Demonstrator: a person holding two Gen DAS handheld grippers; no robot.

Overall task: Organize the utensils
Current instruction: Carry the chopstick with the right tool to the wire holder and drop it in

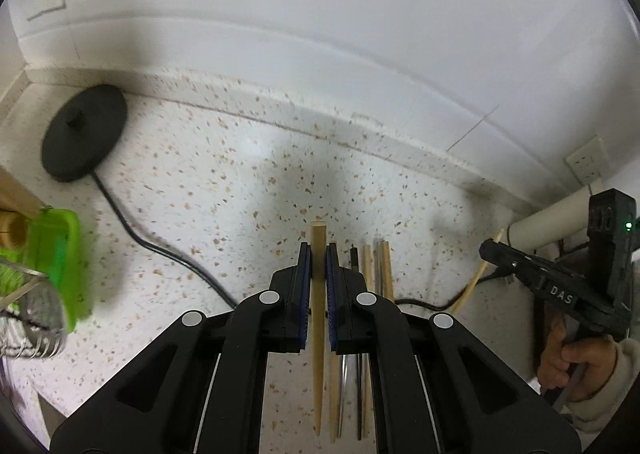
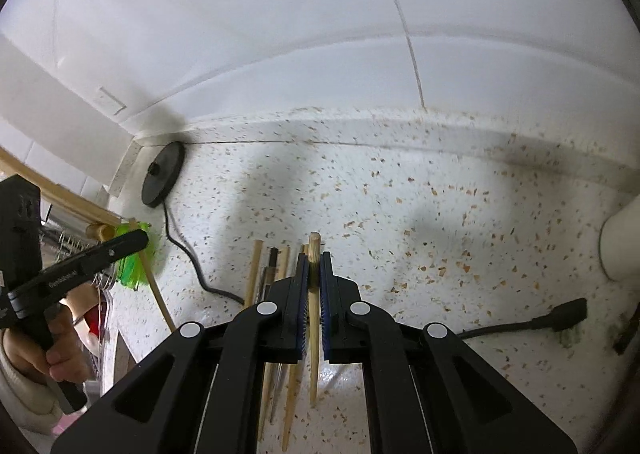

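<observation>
My left gripper point(image 1: 318, 254) is shut on a wooden chopstick point(image 1: 318, 318) and holds it above the speckled counter point(image 1: 224, 182). My right gripper point(image 2: 314, 263) is shut on another wooden chopstick point(image 2: 314, 318). Several more chopsticks lie side by side on the counter, just right of the left gripper point(image 1: 380, 266) and just left of the right gripper point(image 2: 272, 274). The right gripper also shows at the right edge of the left wrist view point(image 1: 490, 248) with its chopstick point(image 1: 476, 278). The left gripper shows at the left of the right wrist view point(image 2: 140, 238).
A black round kettle base point(image 1: 84, 134) with a cable point(image 1: 160, 246) stands at the back left. A green plastic holder point(image 1: 60, 254) and a metal rack point(image 1: 36, 318) are at the left. A white pipe point(image 2: 622, 242) and a black plug point(image 2: 568, 312) are at the right.
</observation>
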